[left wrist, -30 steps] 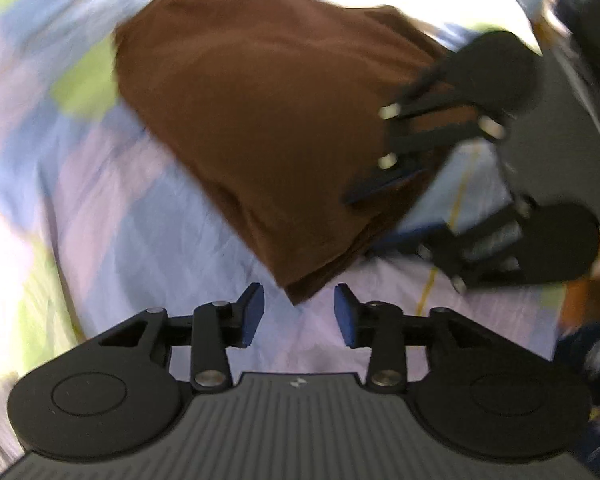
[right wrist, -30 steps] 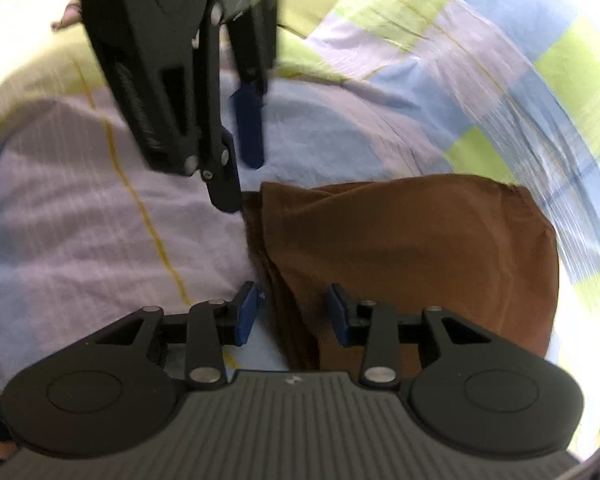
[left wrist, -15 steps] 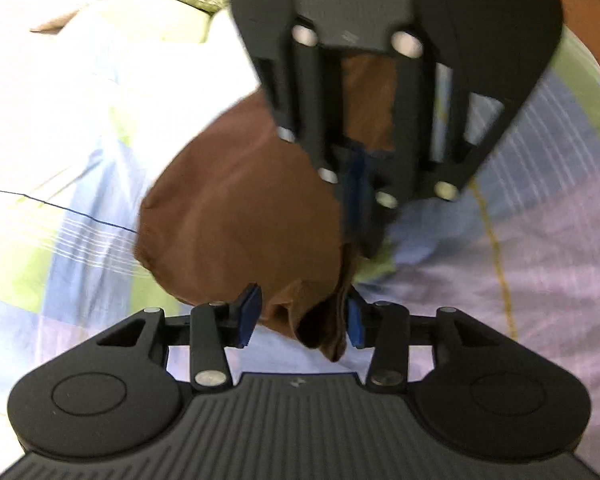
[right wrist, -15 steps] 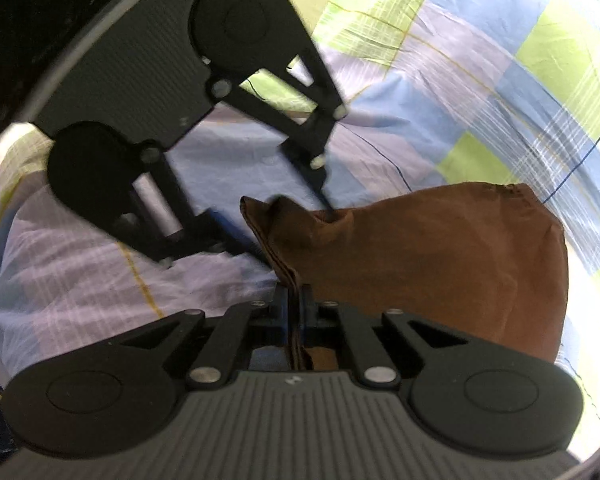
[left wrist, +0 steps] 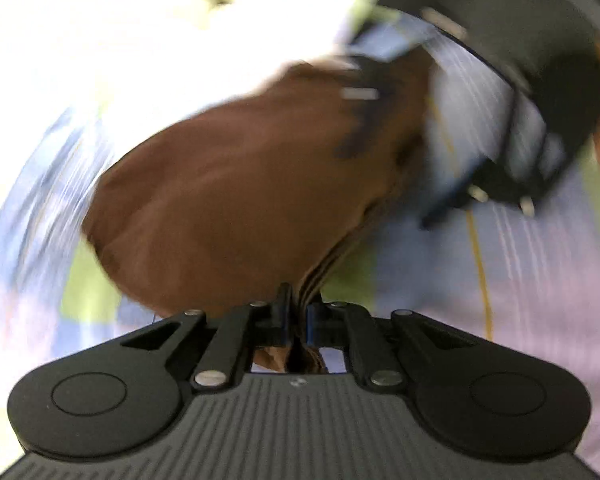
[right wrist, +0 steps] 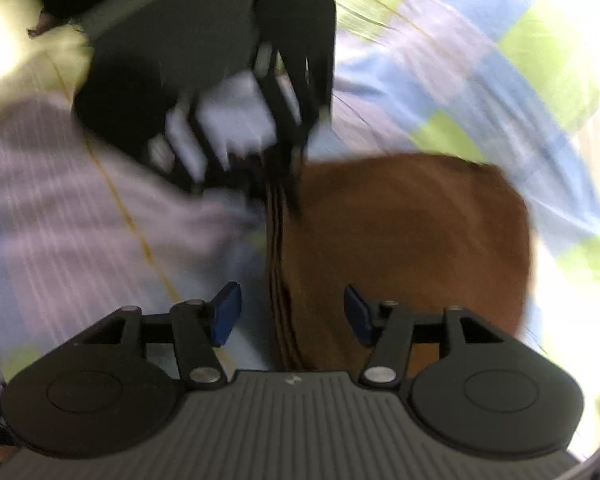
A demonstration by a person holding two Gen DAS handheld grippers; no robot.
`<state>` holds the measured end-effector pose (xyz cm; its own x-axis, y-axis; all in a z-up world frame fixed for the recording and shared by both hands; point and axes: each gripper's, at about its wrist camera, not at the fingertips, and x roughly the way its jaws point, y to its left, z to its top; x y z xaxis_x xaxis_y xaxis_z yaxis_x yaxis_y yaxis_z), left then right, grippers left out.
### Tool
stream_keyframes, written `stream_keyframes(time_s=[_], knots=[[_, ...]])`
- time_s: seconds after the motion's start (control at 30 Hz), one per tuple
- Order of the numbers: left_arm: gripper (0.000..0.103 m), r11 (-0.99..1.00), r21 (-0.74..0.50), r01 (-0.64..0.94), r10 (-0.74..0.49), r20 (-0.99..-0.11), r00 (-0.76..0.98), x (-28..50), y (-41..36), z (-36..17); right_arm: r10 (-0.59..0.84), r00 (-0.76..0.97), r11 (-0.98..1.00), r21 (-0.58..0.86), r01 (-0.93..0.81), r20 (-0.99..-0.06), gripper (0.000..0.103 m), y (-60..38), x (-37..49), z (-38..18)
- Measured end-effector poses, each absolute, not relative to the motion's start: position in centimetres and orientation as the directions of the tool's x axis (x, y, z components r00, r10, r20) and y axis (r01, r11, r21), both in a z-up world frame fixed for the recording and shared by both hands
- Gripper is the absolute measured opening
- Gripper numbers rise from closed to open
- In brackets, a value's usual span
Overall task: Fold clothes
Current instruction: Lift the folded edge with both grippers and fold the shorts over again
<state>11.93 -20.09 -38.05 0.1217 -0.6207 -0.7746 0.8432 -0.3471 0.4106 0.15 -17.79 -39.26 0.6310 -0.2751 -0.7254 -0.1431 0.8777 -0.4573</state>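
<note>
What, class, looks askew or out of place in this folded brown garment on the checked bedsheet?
Nothing stands out. The brown garment lies folded on the checked bedsheet, its stacked layer edges roughly aligned. Motion blur hides fine creases.

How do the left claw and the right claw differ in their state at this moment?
The left claw is closing, its pads pinching the layered edge of the brown garment; the right claw is opening, its pads clear of that edge, which lies between them. The left claw's blue pads are almost hidden, the right claw's plainly visible. Both point down over the checked sheet.
</note>
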Motion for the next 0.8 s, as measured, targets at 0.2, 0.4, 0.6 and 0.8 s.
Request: stream_keyframes(time_s=[0.2,0.4,0.6,0.8], knots=[[0.006,-0.315,0.361,0.878,-0.625,-0.775,0.094,13.6,-21.0,-37.4,-0.417,0.587,0.850,-0.526,-0.019,-0.694,0.061,-19.8,-2.9,-39.9],[0.019,-0.416,0.420,0.807,-0.546,-0.824,0.148,10.9,-20.9,-39.0,-0.390,0.580,0.849,-0.523,-0.072,-0.715,0.047,-20.6,-2.0,-40.4],[0.005,-0.616,0.535,0.578,-0.522,-0.827,0.210,8.6,-19.5,-42.7,-0.332,0.547,0.844,-0.501,-0.190,-0.768,0.005,-23.1,-3.2,-39.9],[0.003,-0.664,0.505,0.551,-0.507,-0.846,0.164,8.0,-19.2,-40.6,-0.246,0.569,0.813,-0.487,-0.318,-0.784,0.003,-24.5,-4.4,-37.1]])
